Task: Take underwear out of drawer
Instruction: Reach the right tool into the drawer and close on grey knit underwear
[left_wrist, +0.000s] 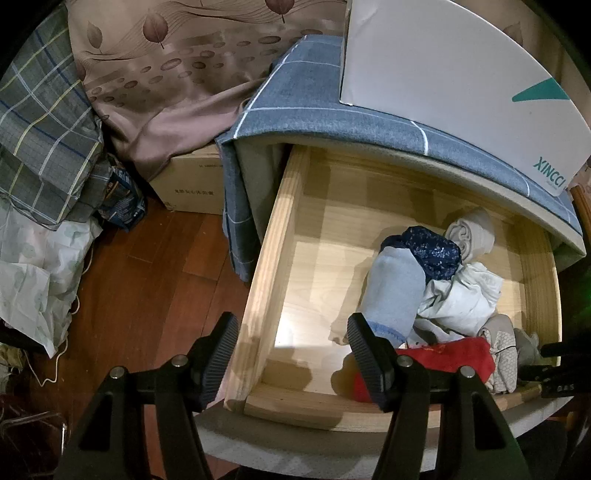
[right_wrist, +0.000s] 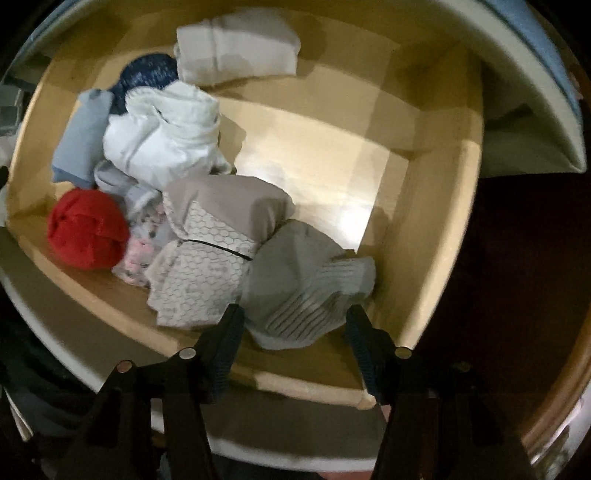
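The wooden drawer (left_wrist: 269, 258) stands pulled open, also in the right wrist view (right_wrist: 436, 206). Rolled underwear lies in a pile inside: a light blue roll (left_wrist: 395, 291), a navy dotted one (left_wrist: 430, 251), a white one (left_wrist: 465, 299), a red one (left_wrist: 447, 356), a beige roll (left_wrist: 471, 232). The right wrist view shows the red roll (right_wrist: 86, 229), a white bundle (right_wrist: 166, 136), a honeycomb-patterned piece (right_wrist: 207, 269) and a grey ribbed piece (right_wrist: 306, 291). My left gripper (left_wrist: 291, 328) is open above the drawer's front left corner. My right gripper (right_wrist: 295, 321) is open, just above the grey ribbed piece.
A white box (left_wrist: 454, 77) sits on the blue checked cloth (left_wrist: 314, 103) covering the cabinet top. A cardboard box (left_wrist: 192, 184), curtain (left_wrist: 166, 74), plaid bedding (left_wrist: 40, 147) and wooden floor (left_wrist: 155, 288) lie to the left. My right gripper shows at the left view's edge (left_wrist: 557, 365).
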